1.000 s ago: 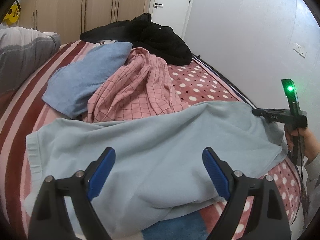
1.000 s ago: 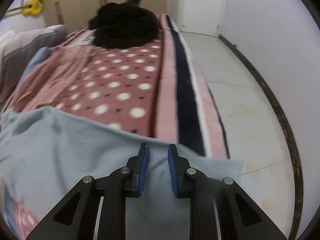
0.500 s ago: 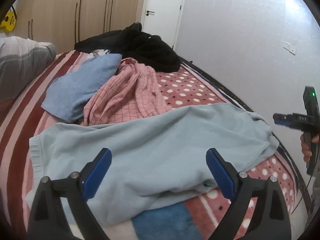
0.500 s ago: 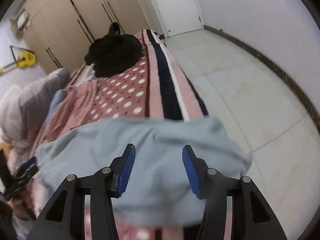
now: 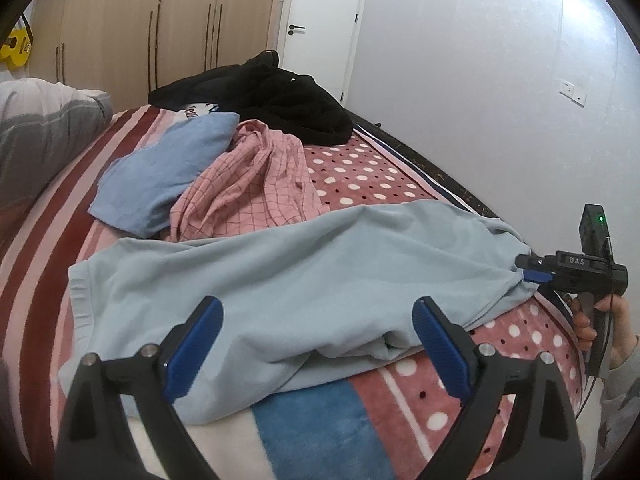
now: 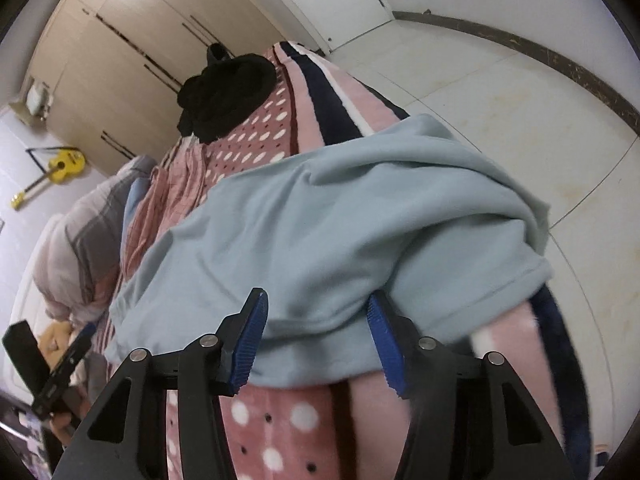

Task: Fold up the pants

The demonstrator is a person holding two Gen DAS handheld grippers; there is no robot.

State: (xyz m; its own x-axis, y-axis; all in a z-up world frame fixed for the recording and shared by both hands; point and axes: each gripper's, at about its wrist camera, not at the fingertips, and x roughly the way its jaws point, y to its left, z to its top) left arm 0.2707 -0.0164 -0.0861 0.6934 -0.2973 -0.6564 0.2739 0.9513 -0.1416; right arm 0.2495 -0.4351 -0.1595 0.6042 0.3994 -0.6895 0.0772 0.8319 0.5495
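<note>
pale blue fleece pants (image 5: 288,272): your plain light blue
bed blanket (image 5: 360,172): pink, white dots, stripes
crumpled checked shirt (image 5: 248,188): pink grid

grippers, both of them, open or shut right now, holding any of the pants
Left gripper: open wide above the light blue pants, holding nothing.
Right gripper: open at the pants' edge, pads off the cloth, holding nothing.

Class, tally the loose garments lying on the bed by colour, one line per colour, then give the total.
Pale blue pants: 1
Mid-blue garment: 1
Pink checked garment: 1
Black heap: 1, though it may hold more than one piece
Total: 4
</note>
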